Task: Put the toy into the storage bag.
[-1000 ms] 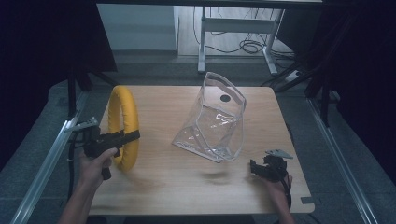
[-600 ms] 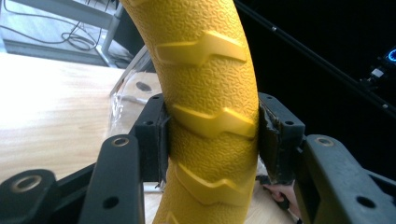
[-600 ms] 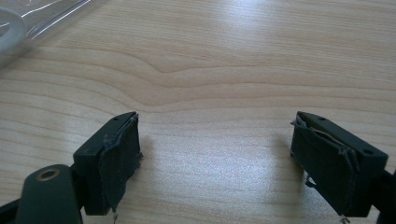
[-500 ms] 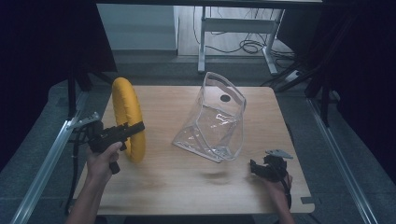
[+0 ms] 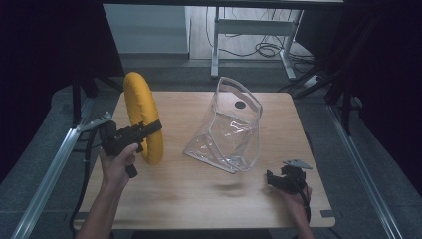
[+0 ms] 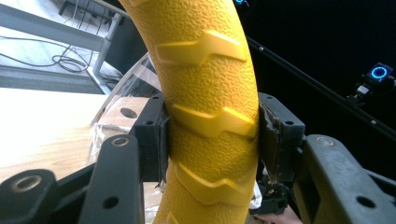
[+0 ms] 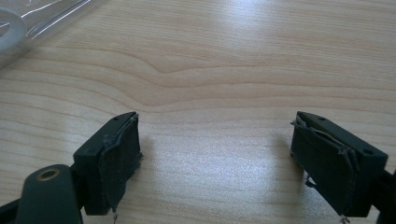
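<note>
Two tools differ: the left tool [image 5: 149, 127] grips the yellow ring [image 5: 142, 114], now swung edge-on and nearer the clear bag [image 5: 231, 129]; bagging looks likely. The right tool [image 7: 217, 163] rests spread apart on the bench [image 5: 199, 199].

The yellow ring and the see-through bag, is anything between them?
No. Between the yellow ring and the clear bag, the high view shows bare wooden table.

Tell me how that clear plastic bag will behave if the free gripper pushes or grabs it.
The clear plastic bag looks thin and creased, so it would probably crumple rather than hold its shape. It stands upright with nothing visible inside it, so it is likely light and apt to tip or slide across the wooden table when nudged. The glossy film may slip between the open right gripper pads.
</note>
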`<state>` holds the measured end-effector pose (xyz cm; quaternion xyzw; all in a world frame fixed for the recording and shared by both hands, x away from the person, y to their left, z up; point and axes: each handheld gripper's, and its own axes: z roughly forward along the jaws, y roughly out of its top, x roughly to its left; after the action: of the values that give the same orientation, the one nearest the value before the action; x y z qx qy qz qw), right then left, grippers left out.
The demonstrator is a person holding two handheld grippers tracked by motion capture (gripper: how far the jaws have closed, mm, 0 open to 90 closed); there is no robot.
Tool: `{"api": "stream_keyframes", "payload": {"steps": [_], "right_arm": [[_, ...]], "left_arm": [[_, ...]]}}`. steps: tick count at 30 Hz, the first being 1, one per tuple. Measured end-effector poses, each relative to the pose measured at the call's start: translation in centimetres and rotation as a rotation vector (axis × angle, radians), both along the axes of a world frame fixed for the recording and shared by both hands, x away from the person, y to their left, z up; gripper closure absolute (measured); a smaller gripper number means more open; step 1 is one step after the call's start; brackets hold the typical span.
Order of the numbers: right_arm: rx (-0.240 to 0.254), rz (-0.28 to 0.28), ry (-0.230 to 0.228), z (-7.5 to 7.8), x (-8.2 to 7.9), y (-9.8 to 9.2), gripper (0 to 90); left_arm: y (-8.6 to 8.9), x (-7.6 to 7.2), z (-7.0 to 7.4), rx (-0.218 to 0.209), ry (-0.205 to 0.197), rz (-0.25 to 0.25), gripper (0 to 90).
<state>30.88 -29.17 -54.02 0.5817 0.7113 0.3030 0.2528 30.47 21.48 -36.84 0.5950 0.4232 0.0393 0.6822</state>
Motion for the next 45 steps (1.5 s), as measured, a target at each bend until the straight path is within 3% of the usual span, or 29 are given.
{"api": "stream_keyframes", "payload": {"steps": [10,31,39,45], "right_arm": [[0.001,-0.003,0.001,0.0,0.0,0.0,15.7],[0.0,-0.003,0.0,0.0,0.0,0.0,15.8],[0.0,-0.003,-0.001,0.0,0.0,0.0,15.8],[0.002,-0.005,-0.001,0.0,0.0,0.0,15.8]], "left_arm": [[-0.8,0.5,0.7,-0.03,-0.011,-0.008,50.7],[-3.2,1.5,2.5,-0.037,-0.039,-0.023,50.7],[-4.6,2.0,3.7,-0.056,-0.071,-0.014,50.7],[-5.8,2.3,4.8,-0.057,-0.085,-0.04,50.7]]}}
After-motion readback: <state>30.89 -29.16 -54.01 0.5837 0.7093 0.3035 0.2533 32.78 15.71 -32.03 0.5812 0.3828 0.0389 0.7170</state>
